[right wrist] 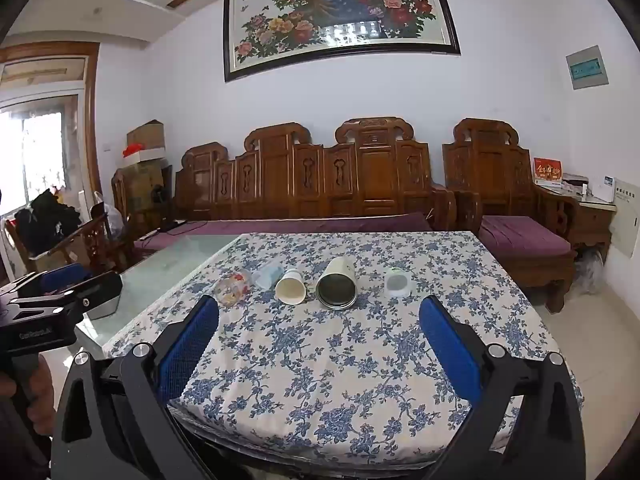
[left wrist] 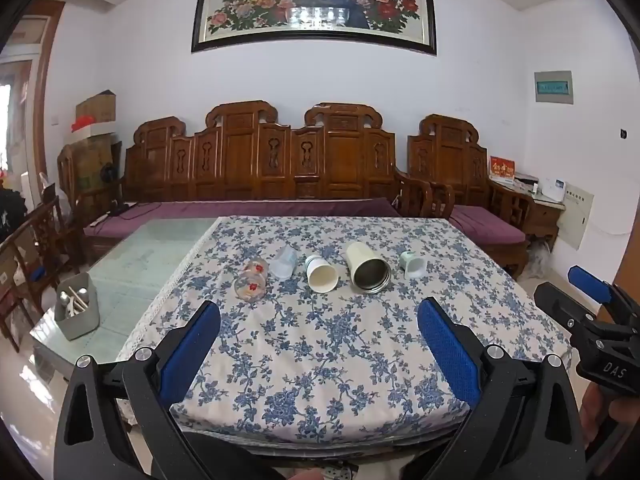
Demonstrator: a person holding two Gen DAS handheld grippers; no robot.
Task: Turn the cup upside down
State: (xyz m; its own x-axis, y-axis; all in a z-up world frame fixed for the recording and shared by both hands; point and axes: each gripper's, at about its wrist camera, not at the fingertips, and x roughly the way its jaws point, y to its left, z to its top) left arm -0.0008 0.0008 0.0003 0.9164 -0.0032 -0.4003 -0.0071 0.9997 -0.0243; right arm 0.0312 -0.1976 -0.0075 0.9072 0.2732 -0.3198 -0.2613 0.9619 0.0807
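Several cups lie on their sides in a row on the floral tablecloth [left wrist: 320,344], mouths toward me: a clear glass with red flowers [left wrist: 251,280] [right wrist: 232,288], a clear plastic cup [left wrist: 283,263] [right wrist: 267,274], a cream paper cup [left wrist: 321,274] [right wrist: 290,286], a cream metal tumbler [left wrist: 367,268] [right wrist: 337,285], and a small pale green cup [left wrist: 412,265] [right wrist: 397,282]. My left gripper [left wrist: 318,344] is open and empty over the near part of the table. My right gripper [right wrist: 319,344] is open and empty, also short of the cups.
A grey utensil holder [left wrist: 77,312] stands on the bare glass tabletop [left wrist: 140,264] at left. A carved wooden sofa [left wrist: 260,168] with purple cushions runs behind the table. The other gripper shows at the right edge of the left wrist view [left wrist: 600,320] and the left edge of the right wrist view [right wrist: 48,304].
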